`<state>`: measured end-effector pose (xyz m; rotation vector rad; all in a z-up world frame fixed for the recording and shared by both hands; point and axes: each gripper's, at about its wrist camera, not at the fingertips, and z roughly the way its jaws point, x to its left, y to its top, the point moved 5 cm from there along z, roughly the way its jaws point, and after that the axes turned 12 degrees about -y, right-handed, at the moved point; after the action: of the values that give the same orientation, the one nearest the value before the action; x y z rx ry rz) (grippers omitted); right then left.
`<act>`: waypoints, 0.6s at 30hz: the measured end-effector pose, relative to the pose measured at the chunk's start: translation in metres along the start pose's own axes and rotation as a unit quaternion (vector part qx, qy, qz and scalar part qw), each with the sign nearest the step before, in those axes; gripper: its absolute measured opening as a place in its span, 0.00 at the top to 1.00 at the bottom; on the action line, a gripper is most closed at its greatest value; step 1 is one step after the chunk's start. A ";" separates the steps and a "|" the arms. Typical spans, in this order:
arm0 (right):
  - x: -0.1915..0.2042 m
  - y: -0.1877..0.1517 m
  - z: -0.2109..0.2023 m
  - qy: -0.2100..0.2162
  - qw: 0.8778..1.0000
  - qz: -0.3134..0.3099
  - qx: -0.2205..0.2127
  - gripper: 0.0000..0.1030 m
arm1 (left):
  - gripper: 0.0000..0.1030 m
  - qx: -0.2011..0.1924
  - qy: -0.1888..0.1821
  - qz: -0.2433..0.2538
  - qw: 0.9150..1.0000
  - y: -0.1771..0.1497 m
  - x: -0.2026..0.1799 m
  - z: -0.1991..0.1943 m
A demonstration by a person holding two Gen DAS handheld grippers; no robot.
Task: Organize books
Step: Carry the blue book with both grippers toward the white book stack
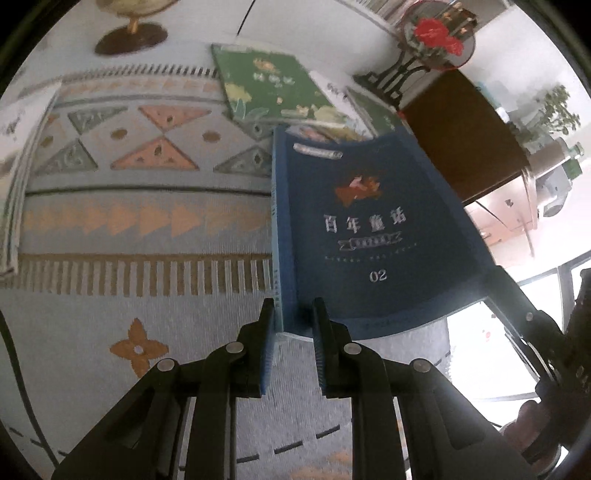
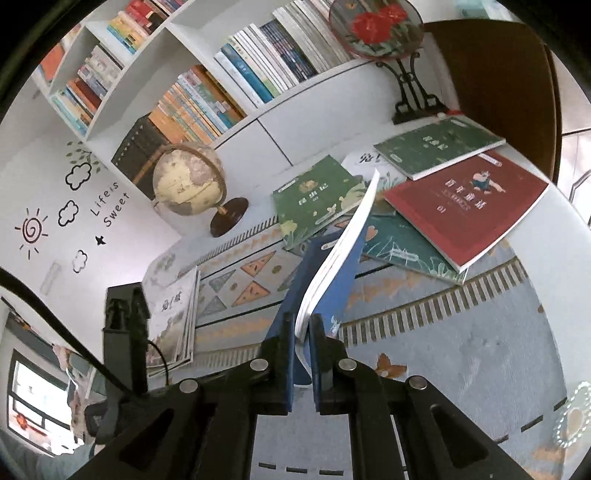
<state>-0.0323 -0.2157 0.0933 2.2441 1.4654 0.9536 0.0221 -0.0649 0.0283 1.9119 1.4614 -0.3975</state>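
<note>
Blue book (image 1: pixel 369 229) held off the patterned mat (image 1: pixel 140 206), lifted between both grippers. Left gripper (image 1: pixel 293 321) clenched on the spine-side bottom corner — cover faces the camera, "02" readable. Right gripper (image 2: pixel 302 332) grasps the same book's page edge (image 2: pixel 332 258); pages fan upward, cover bowed. Remaining books lie loose at the far end of the counter (image 2: pixel 569 240): red book (image 2: pixel 469 206), green book (image 2: pixel 314 199), another green one (image 2: pixel 439 147), overlapping. Thin stack of booklets (image 2: pixel 173 314) left on the mat. Globe (image 2: pixel 188 181) near the bookshelf (image 2: pixel 236 74); floral fan on stand (image 2: pixel 376 26) behind the pile.
</note>
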 end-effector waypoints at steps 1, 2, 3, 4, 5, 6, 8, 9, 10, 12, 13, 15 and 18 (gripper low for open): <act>0.000 0.001 -0.001 -0.001 1.000 0.000 -0.001 0.93 | 0.85 -0.006 -0.001 0.003 1.000 0.002 -0.002 -0.003; 0.001 0.001 -0.002 -0.003 1.000 -0.001 -0.004 0.93 | 0.85 -0.014 -0.003 0.006 1.000 0.004 -0.003 -0.007; 0.003 0.002 -0.004 -0.008 1.000 -0.005 -0.008 0.93 | 0.85 -0.022 -0.004 0.009 1.000 0.008 -0.005 -0.012; 0.006 0.002 -0.006 -0.014 1.000 -0.010 -0.014 0.93 | 0.85 -0.030 -0.006 0.012 0.999 0.009 -0.007 -0.016; 0.009 0.002 -0.009 -0.018 1.000 -0.013 -0.021 0.93 | 0.85 -0.035 -0.007 0.014 0.999 0.010 -0.007 -0.019; 0.011 0.003 -0.011 -0.018 0.999 -0.016 -0.025 0.93 | 0.85 -0.039 -0.007 0.015 0.999 0.010 -0.008 -0.021; 0.020 0.005 -0.015 -0.018 0.999 -0.030 -0.037 0.93 | 0.85 -0.047 -0.005 0.016 0.999 0.011 -0.009 -0.024; 0.026 0.006 -0.017 -0.017 0.998 -0.040 -0.043 0.93 | 0.85 -0.050 -0.005 0.015 0.999 0.011 -0.009 -0.026; 0.028 0.007 -0.018 -0.015 0.998 -0.044 -0.046 0.93 | 0.85 -0.052 -0.005 0.013 0.999 0.011 -0.008 -0.027; 0.035 0.010 -0.020 -0.009 0.997 -0.050 -0.052 0.92 | 0.85 -0.058 -0.007 0.009 0.998 0.012 -0.006 -0.031; 0.037 0.011 -0.021 -0.008 0.997 -0.053 -0.053 0.92 | 0.85 -0.064 -0.007 0.008 0.998 0.012 -0.005 -0.035; 0.043 0.013 -0.022 -0.002 0.997 -0.058 -0.057 0.92 | 0.85 -0.079 -0.006 0.007 0.997 0.014 -0.004 -0.043; 0.052 0.017 -0.024 0.004 0.996 -0.063 -0.058 0.92 | 0.85 -0.107 0.006 0.013 0.994 0.018 -0.005 -0.057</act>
<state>-0.0225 -0.1790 0.1396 2.0434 1.4943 0.9836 0.0278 -0.0320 0.0786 1.7632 1.4234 -0.2092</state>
